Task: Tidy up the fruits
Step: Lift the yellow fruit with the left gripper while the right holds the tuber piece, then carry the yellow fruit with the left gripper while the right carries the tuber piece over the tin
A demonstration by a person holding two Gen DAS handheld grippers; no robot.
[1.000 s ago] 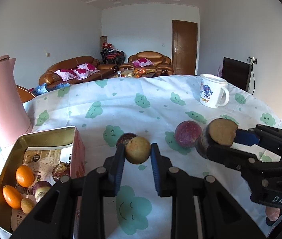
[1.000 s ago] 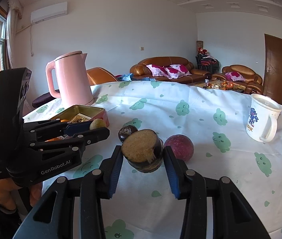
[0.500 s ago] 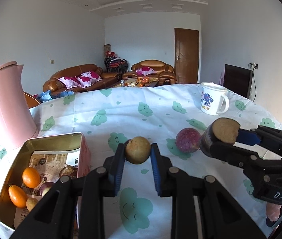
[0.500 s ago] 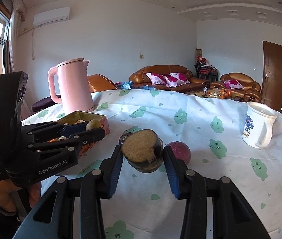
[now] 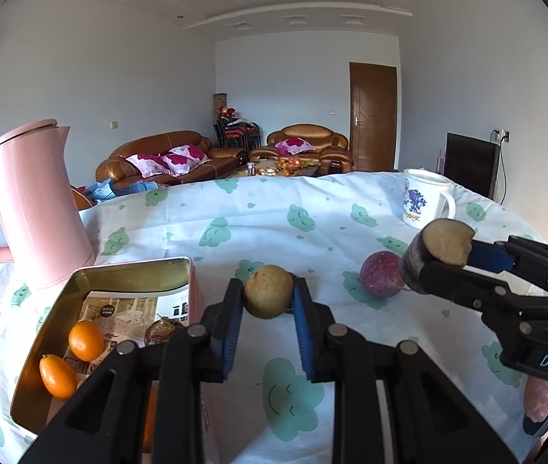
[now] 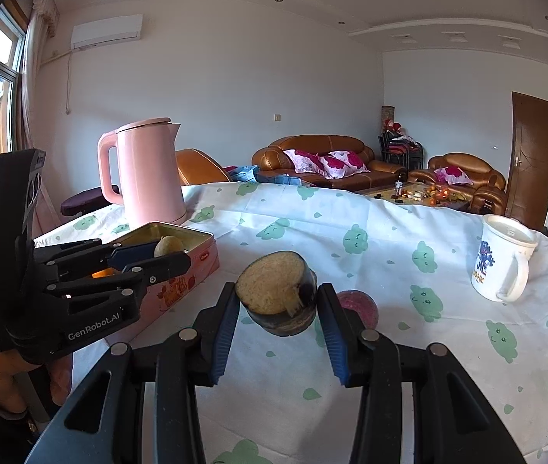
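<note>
While left claw [image 5: 268,303] grips tan fruit [image 5: 268,295], it should release low inside tin [image 5: 134,270]; right claw [image 6: 278,309] holds cut fruit [image 6: 276,297]

The tablecloth [image 5: 312,201] is white with green smiling clouds; on it the kettle [image 5: 38,208] is plain pink. Beside the kettle, the gold-lined tin [image 5: 131,270] holds orange kumquats [image 5: 86,340]. Beyond the tin lie a purple-red fruit [image 5: 381,279] and a white mug [image 6: 504,259] with blue print.
</note>
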